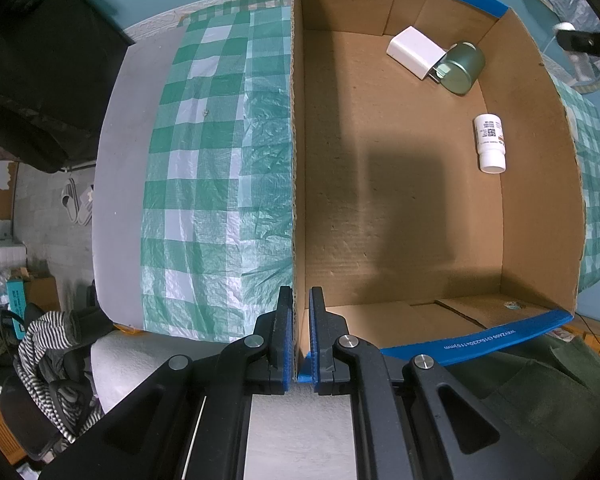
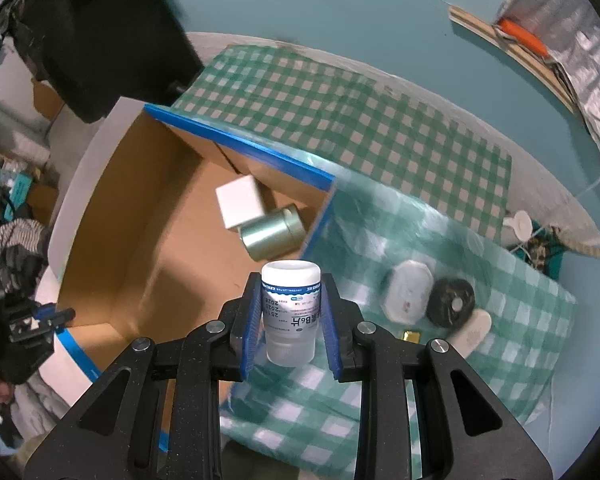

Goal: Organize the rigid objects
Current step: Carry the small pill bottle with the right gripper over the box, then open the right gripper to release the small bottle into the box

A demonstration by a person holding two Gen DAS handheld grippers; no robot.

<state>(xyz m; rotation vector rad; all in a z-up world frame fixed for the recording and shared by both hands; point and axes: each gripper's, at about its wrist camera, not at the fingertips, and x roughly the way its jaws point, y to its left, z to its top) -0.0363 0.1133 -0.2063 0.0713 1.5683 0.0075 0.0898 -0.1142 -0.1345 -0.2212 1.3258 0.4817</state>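
An open cardboard box (image 1: pixel 400 208) with blue tape on its rims stands on a green checked cloth. My left gripper (image 1: pixel 301 300) is shut on the box's left wall. Inside lie a white block (image 1: pixel 414 53), a green metal tin (image 1: pixel 462 67) and a white pill bottle (image 1: pixel 490 142). In the right wrist view my right gripper (image 2: pixel 291 300) is shut on a white pill bottle (image 2: pixel 291 312), held above the box's right wall (image 2: pixel 320 216). The block (image 2: pixel 238 200) and tin (image 2: pixel 270 234) show below it.
On the cloth right of the box lie a white octagonal case (image 2: pixel 408 292), a dark round object (image 2: pixel 452 302), a white oval piece (image 2: pixel 472 330) and a small gold item (image 2: pixel 410 335). A black bag (image 2: pixel 100 32) hangs at the far left. Clutter lies beyond the table's left edge.
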